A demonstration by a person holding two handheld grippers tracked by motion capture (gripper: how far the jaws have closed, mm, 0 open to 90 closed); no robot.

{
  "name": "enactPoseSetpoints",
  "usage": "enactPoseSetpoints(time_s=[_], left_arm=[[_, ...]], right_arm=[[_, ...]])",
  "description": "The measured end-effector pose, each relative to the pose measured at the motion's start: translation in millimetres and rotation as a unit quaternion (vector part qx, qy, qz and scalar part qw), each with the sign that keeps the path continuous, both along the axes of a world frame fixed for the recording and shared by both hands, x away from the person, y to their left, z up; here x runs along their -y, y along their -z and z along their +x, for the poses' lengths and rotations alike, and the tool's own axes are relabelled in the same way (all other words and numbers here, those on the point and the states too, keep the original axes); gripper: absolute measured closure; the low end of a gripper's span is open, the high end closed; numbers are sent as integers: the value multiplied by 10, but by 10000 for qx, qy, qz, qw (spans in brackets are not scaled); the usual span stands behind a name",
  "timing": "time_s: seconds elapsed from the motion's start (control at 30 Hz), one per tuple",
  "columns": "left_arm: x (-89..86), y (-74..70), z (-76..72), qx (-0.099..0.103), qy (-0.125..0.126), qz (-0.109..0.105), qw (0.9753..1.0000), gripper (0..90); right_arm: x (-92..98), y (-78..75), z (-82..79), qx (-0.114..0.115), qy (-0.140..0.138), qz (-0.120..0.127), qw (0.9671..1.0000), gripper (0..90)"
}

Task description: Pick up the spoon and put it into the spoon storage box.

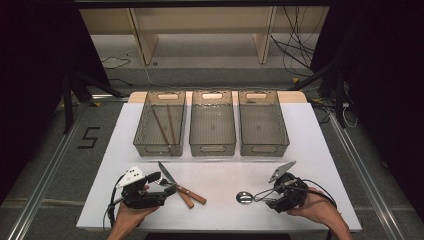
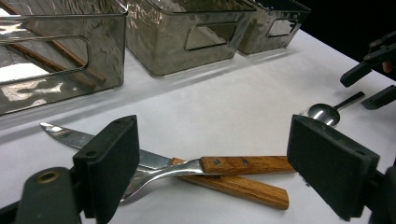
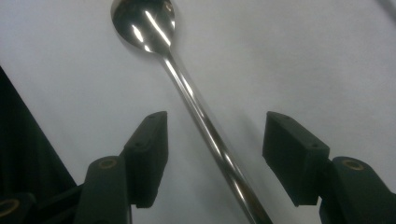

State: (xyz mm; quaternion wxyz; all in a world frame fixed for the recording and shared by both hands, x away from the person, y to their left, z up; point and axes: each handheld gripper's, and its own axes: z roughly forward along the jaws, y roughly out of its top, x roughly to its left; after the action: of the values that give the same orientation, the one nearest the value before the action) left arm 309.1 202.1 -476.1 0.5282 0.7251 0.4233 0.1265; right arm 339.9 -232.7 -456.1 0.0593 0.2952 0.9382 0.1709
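Worktop (image 1: 220,210): three bins at back. Left gripper (image 2: 212,158) wide open, empty, straddling crossed knife (image 2: 70,137) and fork (image 2: 243,164). Right gripper (image 3: 212,158) wide open, spoon (image 3: 187,88) handle between its jaws, ungripped. Advice: centre on handle, lower to worktop, then close squarely.

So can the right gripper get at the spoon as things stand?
Probably yes: the right gripper is open, its jaws either side of the spoon handle, nothing between.
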Motion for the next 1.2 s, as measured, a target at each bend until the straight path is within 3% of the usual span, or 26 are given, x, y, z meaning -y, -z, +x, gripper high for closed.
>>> enactPoseSetpoints(time_s=[0.17,0.4,0.63,0.77,1.2], left_arm=[[-2,3,3,-13,4,-1,10000,167],[-8,4,4,-22,4,9,10000,167],[-6,5,5,-19,7,4,10000,167],[-7,4,2,-12,6,2,10000,167],[-9,5,4,-12,-1,1,10000,168]], right_arm=[[-53,29,4,-11,-163,-291,9994,480],[-95,33,40,-78,-175,-440,9988,589],[-152,40,70,-209,-369,-624,9972,681],[-179,35,91,-239,-563,-790,9950,711],[-258,31,56,-261,-948,-988,9902,836]])
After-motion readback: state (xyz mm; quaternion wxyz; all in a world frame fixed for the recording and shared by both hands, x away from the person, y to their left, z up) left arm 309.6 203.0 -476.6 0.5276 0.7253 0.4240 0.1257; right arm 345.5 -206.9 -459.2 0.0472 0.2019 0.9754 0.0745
